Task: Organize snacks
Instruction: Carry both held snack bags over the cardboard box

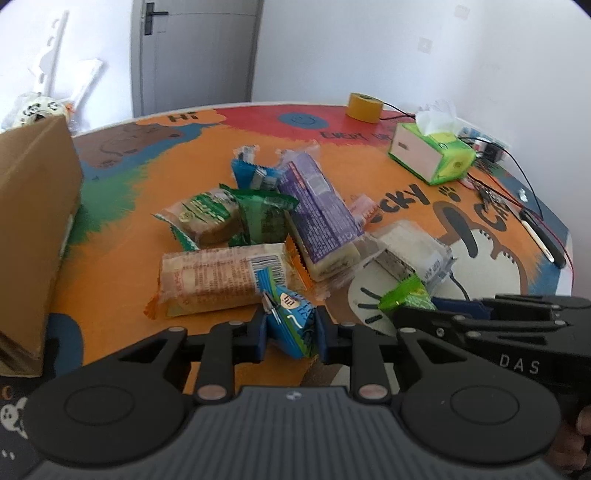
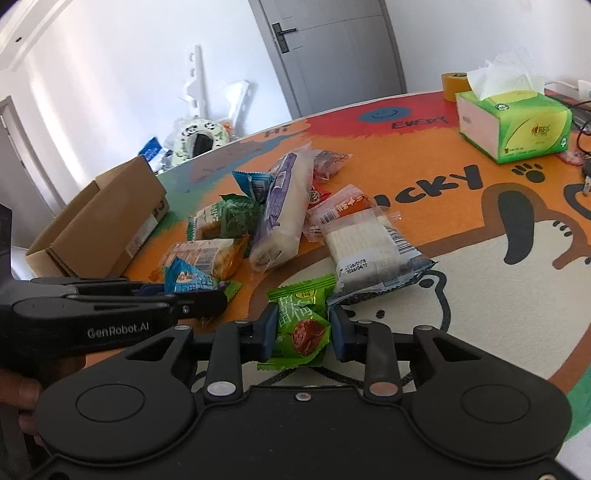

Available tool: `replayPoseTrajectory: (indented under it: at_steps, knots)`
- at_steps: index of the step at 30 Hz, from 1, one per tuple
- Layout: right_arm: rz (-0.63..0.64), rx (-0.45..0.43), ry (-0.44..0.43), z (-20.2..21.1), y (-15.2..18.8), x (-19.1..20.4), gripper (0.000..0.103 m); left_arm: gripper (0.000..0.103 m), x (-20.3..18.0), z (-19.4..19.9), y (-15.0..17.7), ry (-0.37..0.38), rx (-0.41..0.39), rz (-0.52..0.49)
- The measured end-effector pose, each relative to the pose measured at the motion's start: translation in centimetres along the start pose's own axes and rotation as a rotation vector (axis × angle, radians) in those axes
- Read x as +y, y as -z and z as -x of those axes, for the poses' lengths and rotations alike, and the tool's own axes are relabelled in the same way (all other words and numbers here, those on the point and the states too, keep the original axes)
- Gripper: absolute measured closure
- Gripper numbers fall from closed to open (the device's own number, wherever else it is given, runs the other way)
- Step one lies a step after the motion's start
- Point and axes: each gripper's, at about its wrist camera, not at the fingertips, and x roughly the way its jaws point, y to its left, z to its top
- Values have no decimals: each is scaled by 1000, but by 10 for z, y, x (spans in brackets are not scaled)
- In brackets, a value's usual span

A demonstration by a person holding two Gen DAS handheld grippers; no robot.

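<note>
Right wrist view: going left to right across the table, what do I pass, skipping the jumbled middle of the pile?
Cardboard box → blue snack packet in the left gripper → green snack packet in the right gripper → white cake pack → green tissue box.

**Bright room, painted table**

White walls (image 2: pixel 110 74) are lit by daylight. A grey door (image 2: pixel 332 48) with a dark handle (image 2: pixel 282 35) is set in the far wall. A table (image 1: pixel 110 266) covered in orange, red and green cartoon print is seen in front.
</note>
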Motion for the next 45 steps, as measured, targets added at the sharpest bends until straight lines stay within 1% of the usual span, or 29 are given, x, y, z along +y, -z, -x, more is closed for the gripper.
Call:
replayPoseTrajectory:
  at_steps: [6, 11, 13, 18, 27, 33, 38, 45]
  knots:
    - [4, -10, -53, 3, 0, -6, 73, 79, -3, 8, -3, -32, -21, 13]
    - [2, -37, -86, 6, 1, 0, 73, 79, 1, 16, -7, -38, -39, -2]
    - [-6, -41, -91, 6, 0, 3, 73, 79, 5, 18, -7, -34, -49, 4]
    - [7, -54, -74, 7, -3, 15, 73, 79, 20, 27, -7, -21, -77, 31]
    - [22, -106, -42, 8, -8, 49, 73, 79, 51, 56, -7, 3, -148, 38]
    - [37, -146, -34, 11, -17, 75, 73, 79, 70, 78, -11, 21, -205, 37]
    - [44, -175, -35, 10, -27, 92, 73, 79, 88, 94, -16, 9, -247, 41]
    - [69, -194, -70, 1, -38, 120, 73, 79, 113, 112, -21, -31, -298, 51]
